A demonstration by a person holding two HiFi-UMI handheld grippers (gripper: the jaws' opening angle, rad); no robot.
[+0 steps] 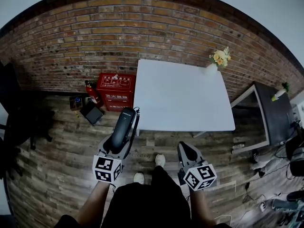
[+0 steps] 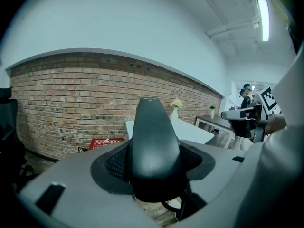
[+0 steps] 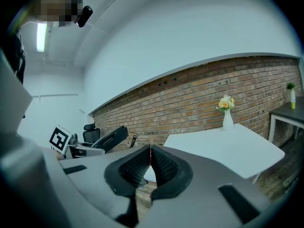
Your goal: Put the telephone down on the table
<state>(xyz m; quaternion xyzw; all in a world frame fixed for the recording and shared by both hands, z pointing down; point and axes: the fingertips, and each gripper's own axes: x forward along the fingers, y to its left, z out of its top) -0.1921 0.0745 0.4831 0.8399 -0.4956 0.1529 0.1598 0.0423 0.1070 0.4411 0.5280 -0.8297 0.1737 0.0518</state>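
Head view first: we've got the telephone [image 1: 122, 127] clamped in the left gripper [image 1: 118, 144], up in the air over the floor, just short of the near-left corner of the table [image 1: 180, 99]. Its long axis runs away from us, and the free end points at that corner. The right gripper [image 1: 187, 148] hangs beside it with nothing in it. In the left gripper view the jaws stand wide, pressed on both sides of the handset's lower end, and the rest sticks straight out along them. It looks to us like smooth hard plastic, so stiff, fairly light and a bit slippery; a hold nearer the middle would probably tip less. In the right gripper view the pads are closed together on nothing, and the phone shows off to the left, far end tilted up.
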